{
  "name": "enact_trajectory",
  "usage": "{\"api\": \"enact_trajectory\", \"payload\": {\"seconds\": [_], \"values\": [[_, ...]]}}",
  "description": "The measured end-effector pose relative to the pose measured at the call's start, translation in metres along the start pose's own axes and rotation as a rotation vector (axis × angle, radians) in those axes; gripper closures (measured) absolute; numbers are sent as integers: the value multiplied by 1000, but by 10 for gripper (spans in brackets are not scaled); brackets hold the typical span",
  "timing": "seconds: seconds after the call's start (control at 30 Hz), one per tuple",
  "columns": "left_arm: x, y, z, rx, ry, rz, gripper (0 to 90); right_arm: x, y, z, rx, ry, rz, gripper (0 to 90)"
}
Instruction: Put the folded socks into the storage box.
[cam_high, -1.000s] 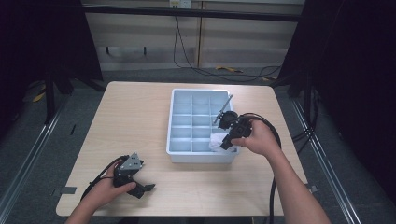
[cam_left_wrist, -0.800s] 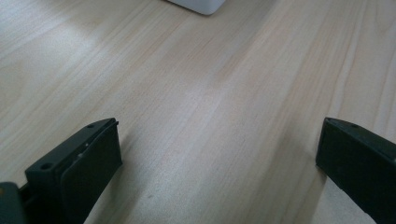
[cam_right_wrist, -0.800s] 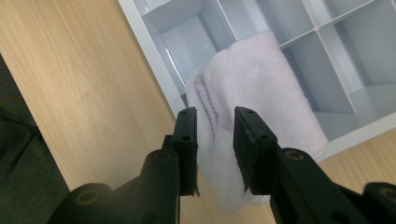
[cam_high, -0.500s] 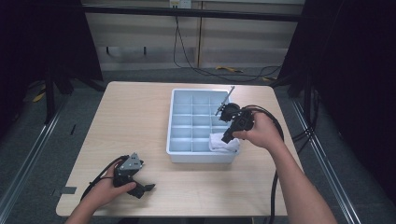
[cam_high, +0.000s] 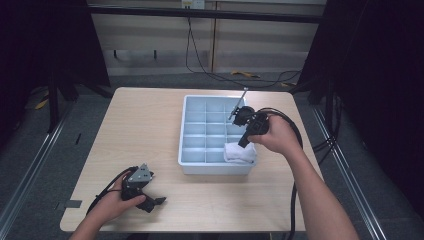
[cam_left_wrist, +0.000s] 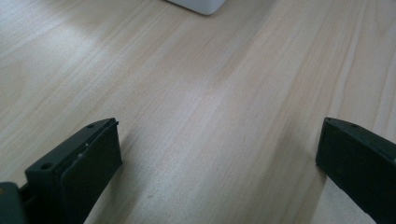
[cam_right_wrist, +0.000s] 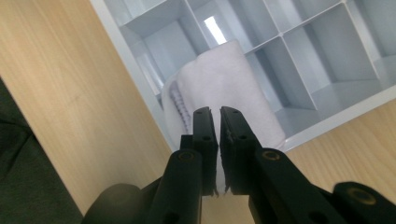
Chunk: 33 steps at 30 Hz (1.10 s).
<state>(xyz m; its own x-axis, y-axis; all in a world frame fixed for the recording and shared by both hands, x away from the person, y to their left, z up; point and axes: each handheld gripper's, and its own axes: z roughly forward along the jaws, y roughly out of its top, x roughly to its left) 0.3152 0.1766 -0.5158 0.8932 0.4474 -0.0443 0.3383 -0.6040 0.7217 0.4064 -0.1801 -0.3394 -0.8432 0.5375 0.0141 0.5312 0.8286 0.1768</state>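
While my left gripper lies low on the wooden table near its front left corner, its jaws stand wide apart with nothing between them; in the left gripper view I see bare wood grain between the two black jaws and, far ahead of them, one pale corner of the tray. My left hand rests around its body.

Moving right, the compartment tray sits well apart from that gripper, ahead and to its right.

My right gripper hangs over the tray's near right corner, tilted down. Its jaws have just been closing, and in the right gripper view they now stand almost together, a thin slit between the pads. I see nothing pinched there. Just beyond and below the tips lies the white rolled cloth, stuffed into the corner compartment and bulging above its walls. Whether the tips touch the cloth I cannot tell. My right hand holds the gripper from the tray's right side.
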Motion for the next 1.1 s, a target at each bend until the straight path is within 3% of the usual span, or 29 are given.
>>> {"api": "enact_trajectory", "payload": {"seconds": [0.6, 1.1], "values": [[0, 0, 0, 0, 0, 0, 0, -19, 7, 21, -12, -26, 42, 861], [0, 0, 0, 1, 1, 1, 0, -14, 5, 44, 44, 4, 20, 857]]}}
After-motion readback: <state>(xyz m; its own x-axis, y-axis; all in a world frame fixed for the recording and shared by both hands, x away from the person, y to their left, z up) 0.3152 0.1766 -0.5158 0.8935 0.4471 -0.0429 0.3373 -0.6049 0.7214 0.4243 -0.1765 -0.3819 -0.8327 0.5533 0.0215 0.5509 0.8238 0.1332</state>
